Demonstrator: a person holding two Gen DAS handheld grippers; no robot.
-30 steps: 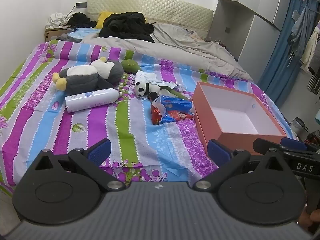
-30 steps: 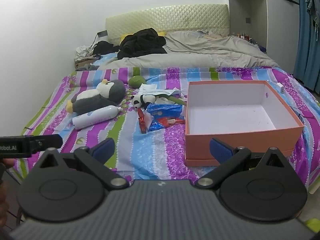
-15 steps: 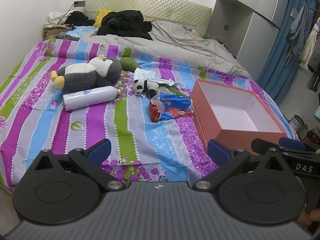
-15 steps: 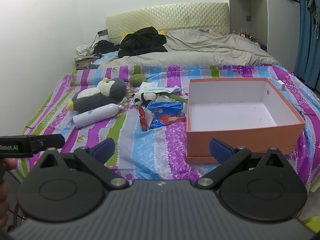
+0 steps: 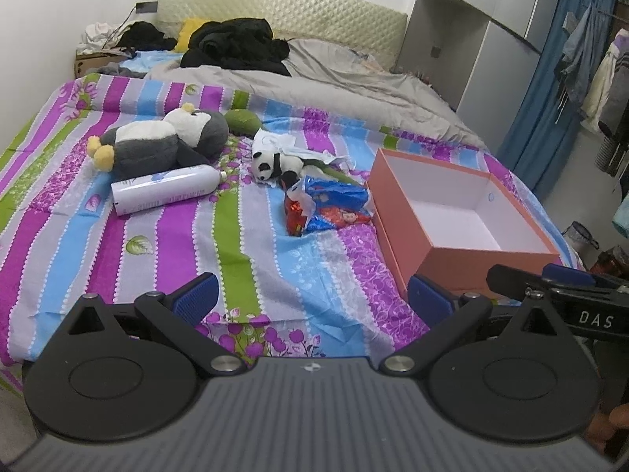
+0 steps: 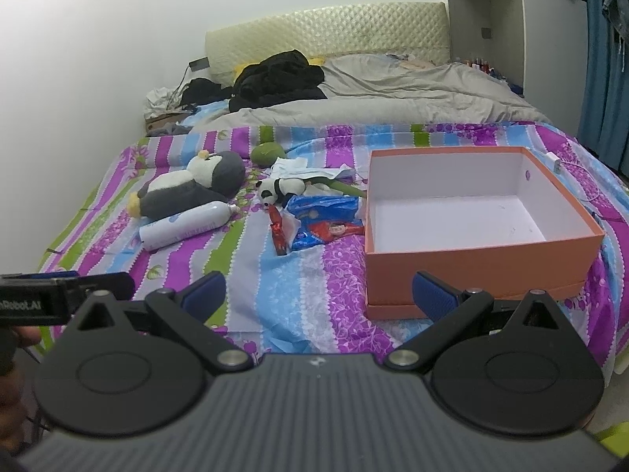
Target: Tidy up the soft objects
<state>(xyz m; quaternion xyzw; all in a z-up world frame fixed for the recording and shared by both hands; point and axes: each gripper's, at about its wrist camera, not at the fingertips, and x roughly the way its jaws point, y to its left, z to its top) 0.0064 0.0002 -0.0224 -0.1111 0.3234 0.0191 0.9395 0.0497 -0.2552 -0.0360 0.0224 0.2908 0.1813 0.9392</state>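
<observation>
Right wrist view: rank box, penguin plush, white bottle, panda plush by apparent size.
Largest to smallest, as they look:
1. box
2. penguin plush
3. white bottle
4. panda plush

The box lies nearer the camera, which inflates it, but its lead is clear. Penguin and bottle lie side by side, so that comparison is fair.

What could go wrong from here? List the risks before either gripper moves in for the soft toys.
1. The small panda lies against loose paper and the snack bags; a grab there may drag those along.
2. The white bottle rests against the penguin; lifting the penguin could set the bottle rolling.
3. The box sits near the bed's edge by the right gripper; a knock might shift it off.
</observation>
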